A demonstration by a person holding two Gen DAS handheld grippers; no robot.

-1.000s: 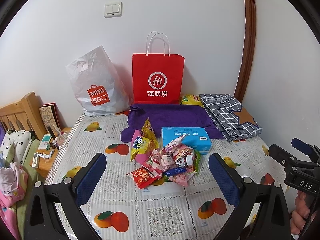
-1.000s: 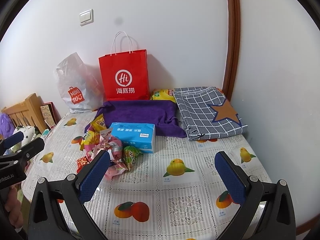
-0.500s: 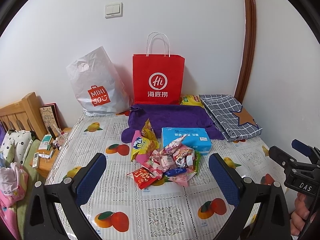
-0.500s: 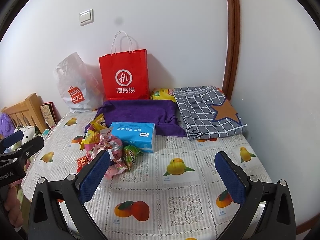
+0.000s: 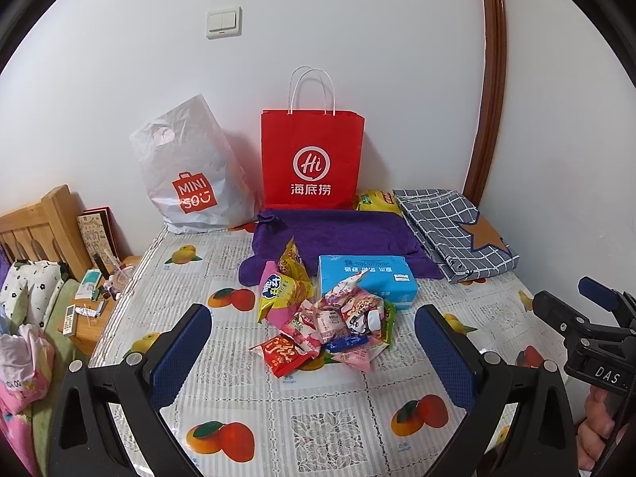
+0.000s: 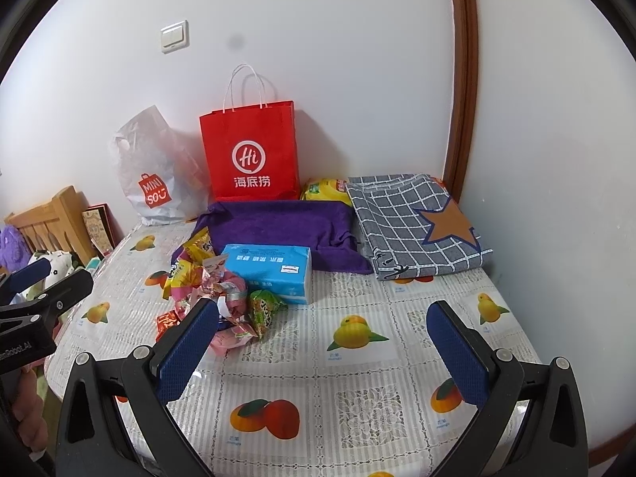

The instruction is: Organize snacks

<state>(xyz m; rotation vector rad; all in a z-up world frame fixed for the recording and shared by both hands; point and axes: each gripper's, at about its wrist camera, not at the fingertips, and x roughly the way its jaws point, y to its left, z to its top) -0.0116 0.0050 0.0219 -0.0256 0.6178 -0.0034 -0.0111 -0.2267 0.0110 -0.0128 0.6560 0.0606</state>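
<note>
At the far left a wooden bed frame [image 5: 37, 222] and a low nightstand [image 5: 101, 306] with small clutter stand beside the table [image 5: 330, 417], whose cloth is printed with fruit. Against the white wall lean a white Miniso plastic bag [image 5: 190, 171] and, to its right, an upright red paper bag [image 5: 312, 159], probably the likely home for the snacks. The left gripper [image 5: 312, 351] hovers low over the near table, jaws spread wide and holding nothing, aimed straight at the snack pile [image 5: 326, 314], which lies loose mid-table, touching the front of a blue tissue pack [image 5: 367, 278]. Behind them lies a purple towel [image 5: 334, 234]. The right gripper [image 6: 322, 351], jaws likewise spread and empty, faces bare cloth right of the pile. Further right lies a folded checked cloth [image 6: 413, 222] near a brown door frame [image 6: 463, 79].
</note>
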